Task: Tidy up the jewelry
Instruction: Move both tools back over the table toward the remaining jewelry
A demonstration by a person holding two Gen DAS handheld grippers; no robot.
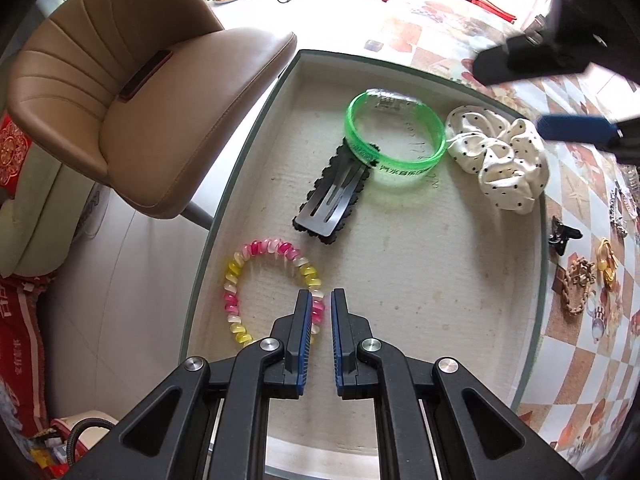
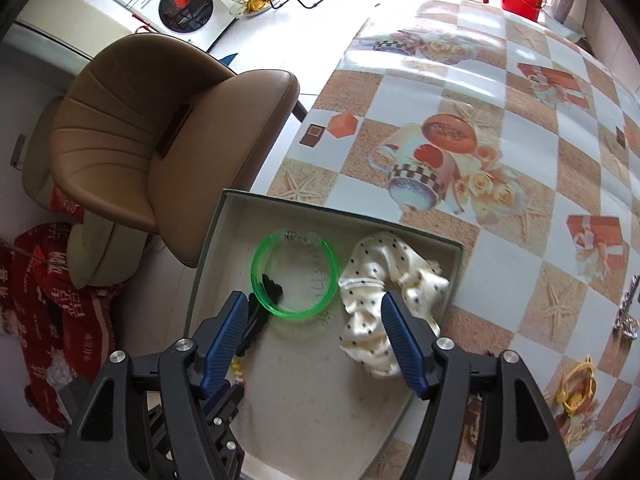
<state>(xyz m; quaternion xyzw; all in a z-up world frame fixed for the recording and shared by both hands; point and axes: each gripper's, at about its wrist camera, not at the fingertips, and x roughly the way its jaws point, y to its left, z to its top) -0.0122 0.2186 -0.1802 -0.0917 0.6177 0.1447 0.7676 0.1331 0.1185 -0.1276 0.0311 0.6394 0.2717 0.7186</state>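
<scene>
Writing: dark print on the translucent green plastic bangle (image 1: pixel 394 136), unreadable.
Shallow grey-lined tray (image 1: pixel 400 280): bangle, black scalloped hair clip (image 1: pixel 330 204), white polka-dot scrunchie (image 1: pixel 498 156), pink-yellow spiral bracelet (image 1: pixel 256 276).
Left gripper (image 1: pixel 321 312): jaws narrowly parted, empty.
Right gripper (image 2: pixel 314 316): jaws wide apart, empty.

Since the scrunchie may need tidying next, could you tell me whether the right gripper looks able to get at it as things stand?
Probably yes. The right gripper hangs open above the box, and the polka-dot scrunchie lies uncovered at the box's right wall with nothing on top. The green bangle sits beside it, apart.
</scene>
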